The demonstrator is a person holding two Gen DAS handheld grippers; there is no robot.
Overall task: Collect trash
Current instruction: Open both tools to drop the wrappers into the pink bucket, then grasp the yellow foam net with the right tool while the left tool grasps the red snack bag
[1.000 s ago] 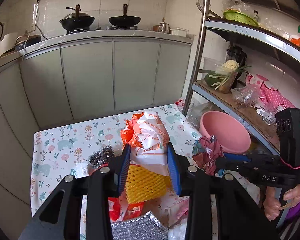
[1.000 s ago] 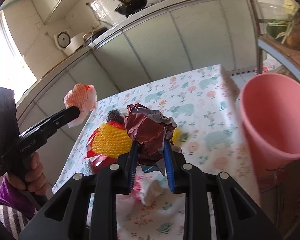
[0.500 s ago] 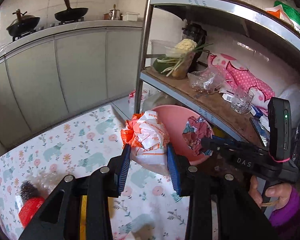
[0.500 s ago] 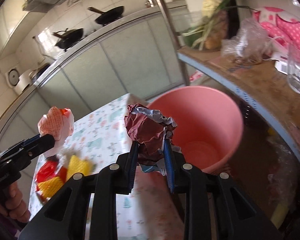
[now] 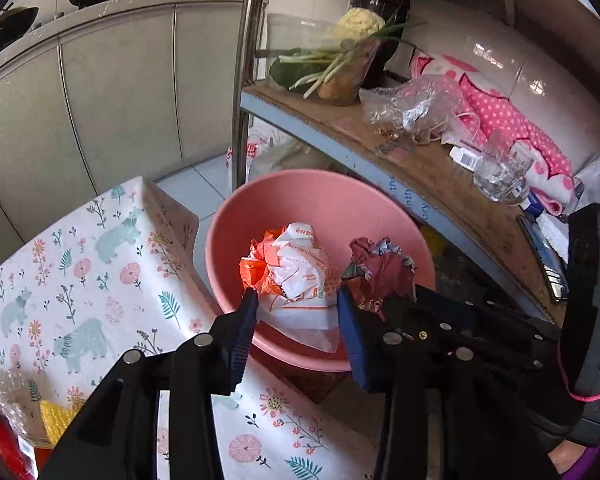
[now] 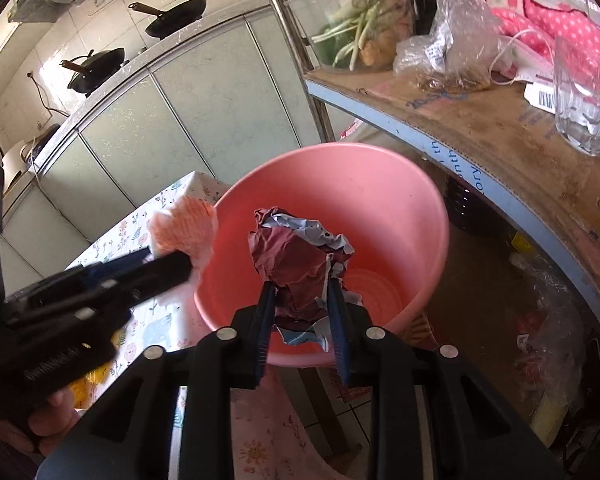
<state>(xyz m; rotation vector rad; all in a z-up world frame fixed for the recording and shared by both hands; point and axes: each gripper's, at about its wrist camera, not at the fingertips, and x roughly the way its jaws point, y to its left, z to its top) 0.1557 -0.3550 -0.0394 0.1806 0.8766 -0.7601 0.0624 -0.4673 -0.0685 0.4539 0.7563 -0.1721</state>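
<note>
The pink bucket (image 6: 380, 200) stands on the floor just beside the surface (image 5: 80, 260), mouth up, and it lies straight below both loads. Our right hand-held gripper (image 6: 300, 300) is clamped on a crumpled maroon wrapper (image 6: 296, 252), well inside the rim. Our left hand-held gripper (image 5: 296, 312) pinches a crumpled orange-and-white wrapper (image 5: 296, 268), over the near rim. We judge the right one better centred for dropping.

We see a crumpled orange-white wrapper (image 5: 296, 268) and crumpled maroon foil wrapper (image 6: 296, 264) suspended above the upright pink bucket (image 6: 380, 184).
</note>
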